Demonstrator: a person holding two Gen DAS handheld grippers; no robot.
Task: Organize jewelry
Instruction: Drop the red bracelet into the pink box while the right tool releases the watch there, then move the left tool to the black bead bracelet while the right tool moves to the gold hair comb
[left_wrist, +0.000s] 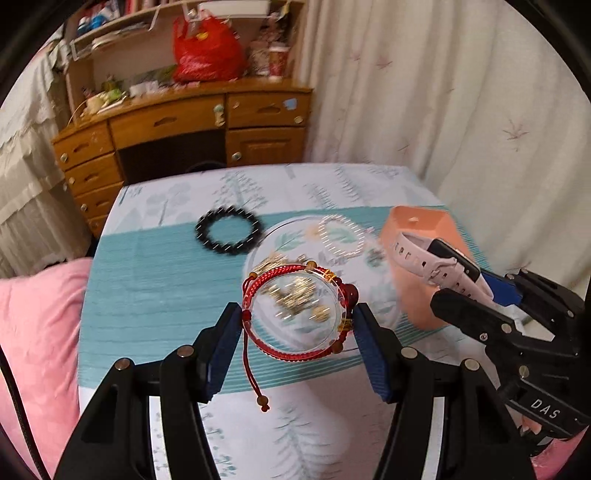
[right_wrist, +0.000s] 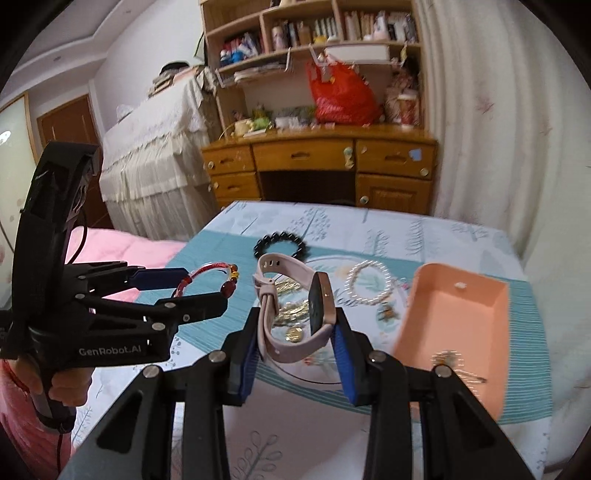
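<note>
The left gripper (left_wrist: 297, 325) pinches the red cord bracelet (left_wrist: 295, 314) across its ring, which faces the camera, tail cord dangling, above the clear glass plate (left_wrist: 280, 236). The right gripper (right_wrist: 295, 332) clamps the pink watch (right_wrist: 295, 314) on edge, dial facing left, strap loop running away from the jaws. The black bead bracelet (right_wrist: 280, 242) lies flat beyond; the orange tray (right_wrist: 461, 314) sits right of the plate.

Three bracelets (left_wrist: 295, 314) — one watch (right_wrist: 295, 310).

"GenRobot.AI" on left hand-held gripper (right_wrist: 207, 291) ("DAS" right (left_wrist: 461, 280))
</note>
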